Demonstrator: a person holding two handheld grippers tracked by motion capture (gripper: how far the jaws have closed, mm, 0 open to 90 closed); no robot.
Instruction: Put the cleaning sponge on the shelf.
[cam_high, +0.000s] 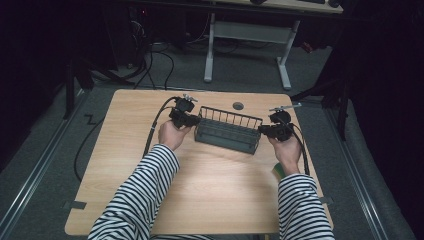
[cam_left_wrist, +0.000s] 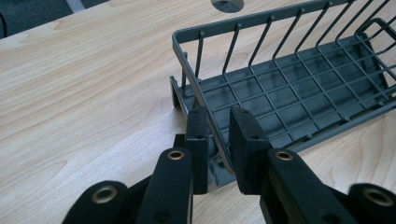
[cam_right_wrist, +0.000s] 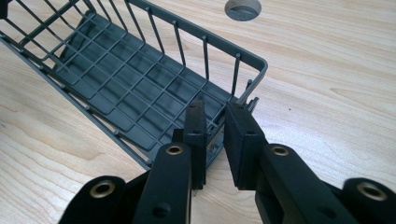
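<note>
On the left, my left tongs (cam_left_wrist: 215, 140) are clenched on the end wall of the wire basket (cam_high: 228, 131), pads on either side of one thin rim wire; the hold is narrow, so I judge the wire could twist or slide between the pads if I lift unevenly; the basket itself sits on the desk (cam_high: 210, 190) towards the far middle, near the round cable hole (cam_high: 238, 106), empty as far as I can see; on the right, my right tongs (cam_right_wrist: 212, 140) are clamped on the opposite end wall in the same way; if one hand rises faster than the other, the basket may tilt and pull free of one grip; pulling the ends apart could flex the wire frame too.
</note>
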